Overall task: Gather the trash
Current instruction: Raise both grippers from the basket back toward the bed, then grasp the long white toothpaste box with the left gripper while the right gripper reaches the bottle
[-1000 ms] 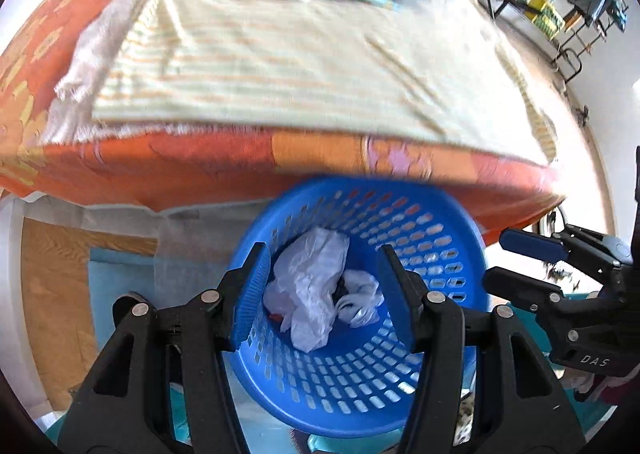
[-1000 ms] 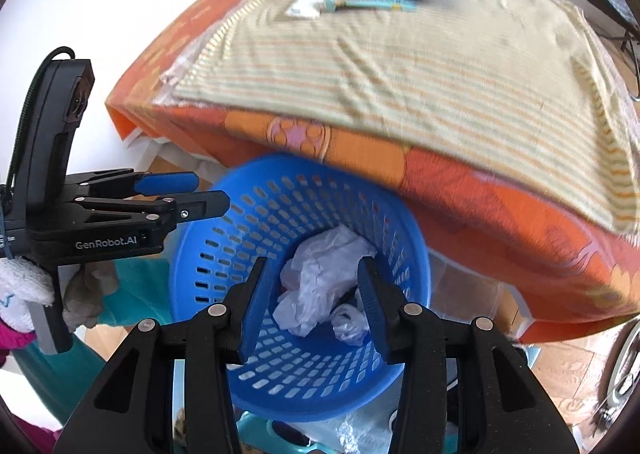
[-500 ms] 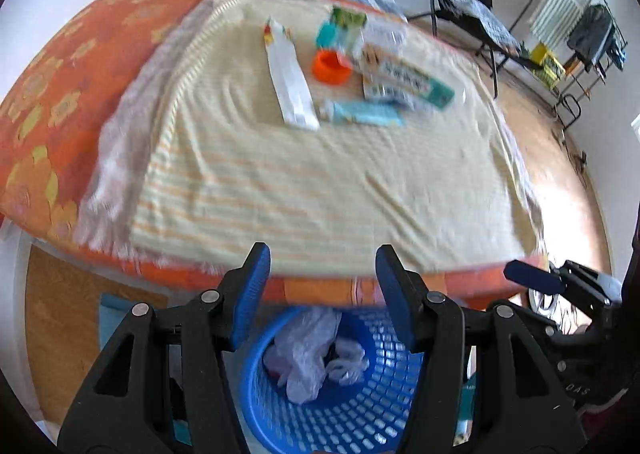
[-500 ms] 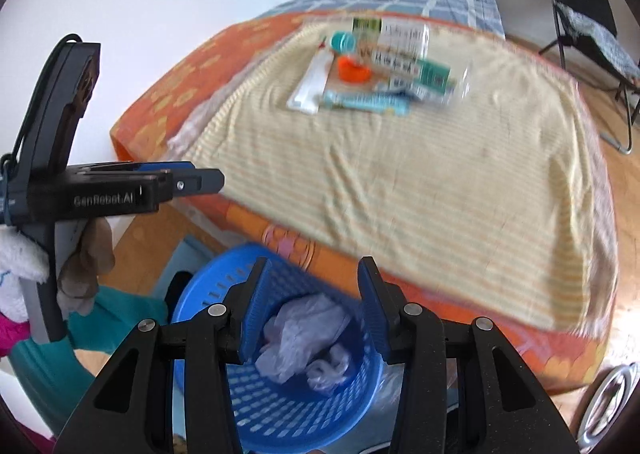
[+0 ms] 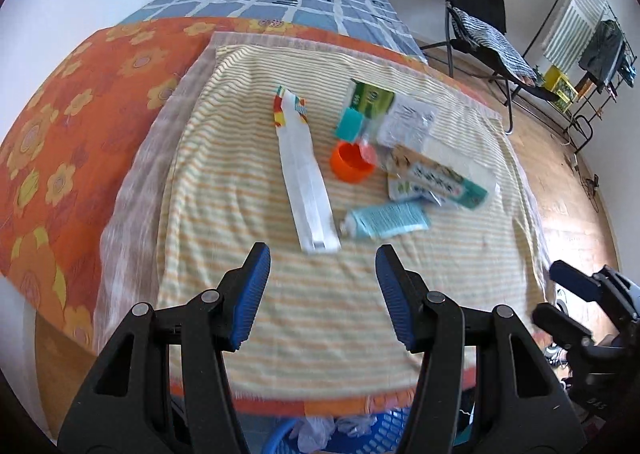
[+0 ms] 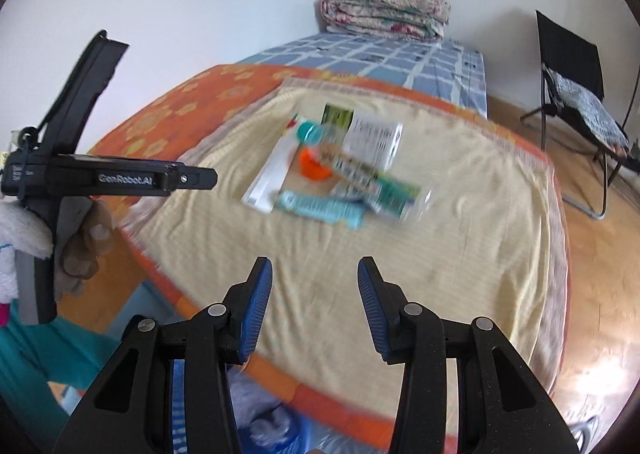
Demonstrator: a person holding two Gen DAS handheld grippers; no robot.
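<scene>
Left gripper (image 5: pixel 322 296) hangs with jaws apart, nothing between them. The trash cluster lies ahead on the bed's striped cloth (image 5: pixel 248 190): the long white wrapper (image 5: pixel 306 182) runs lengthwise away from this gripper, nearest to it, with the teal tube (image 5: pixel 386 220) crosswise beside it. Right gripper (image 6: pixel 315 304) is likewise released and empty, farther off.

Your left wrist view looks steeply down over the bed (image 5: pixel 120 102) from its near edge; your right wrist view faces the same bed from further right, slightly shallower; both share the striped cloth (image 5: pixel 248 190) and the blue basket (image 5: pixel 372 434) below
</scene>
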